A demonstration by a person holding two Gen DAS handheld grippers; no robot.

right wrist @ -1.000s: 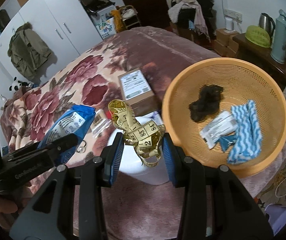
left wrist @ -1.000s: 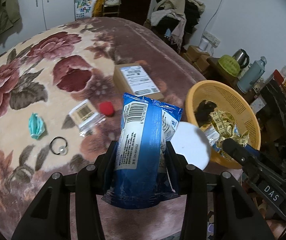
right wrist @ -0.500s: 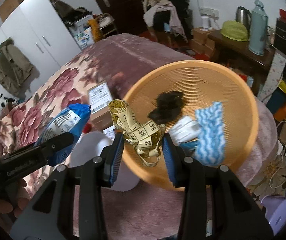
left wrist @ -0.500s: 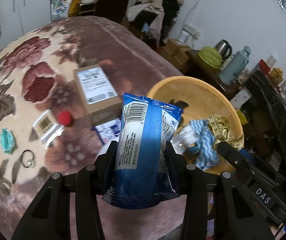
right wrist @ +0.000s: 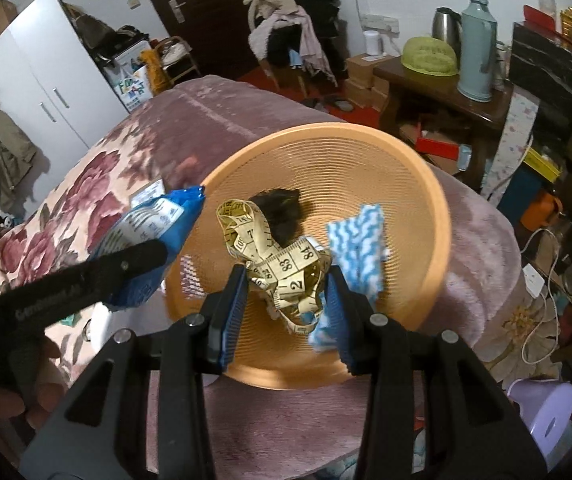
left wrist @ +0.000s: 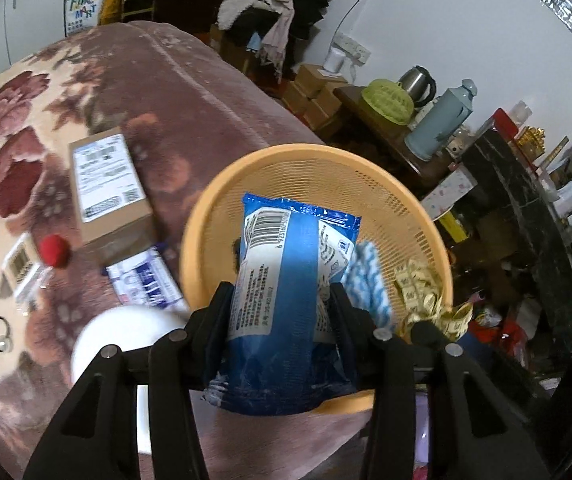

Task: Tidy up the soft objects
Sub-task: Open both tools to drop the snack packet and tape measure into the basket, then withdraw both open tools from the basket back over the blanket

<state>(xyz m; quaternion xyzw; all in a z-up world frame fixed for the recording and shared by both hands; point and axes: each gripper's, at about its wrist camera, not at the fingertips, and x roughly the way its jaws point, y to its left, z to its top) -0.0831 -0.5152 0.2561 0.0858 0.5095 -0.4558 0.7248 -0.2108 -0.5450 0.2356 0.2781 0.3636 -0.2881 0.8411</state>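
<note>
While the left wrist view looks down, the left gripper (left wrist: 282, 312) holds the blue packet (left wrist: 286, 280) over the orange basket (left wrist: 214, 216), its jaws opening around it. If they part too early, the packet may tip over the basket's near rim.

From the right wrist view, the right gripper (right wrist: 286, 300) stays clamped on the yellow tape measure (right wrist: 282, 264) above the basket's middle; a trailing loop could snag a pad.

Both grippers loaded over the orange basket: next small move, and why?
Probably finish the release. The left gripper is already opening, with the blue packet still between its fingers above the orange basket; the right gripper holds the tape measure over the basket too, so both should land inside.
</note>
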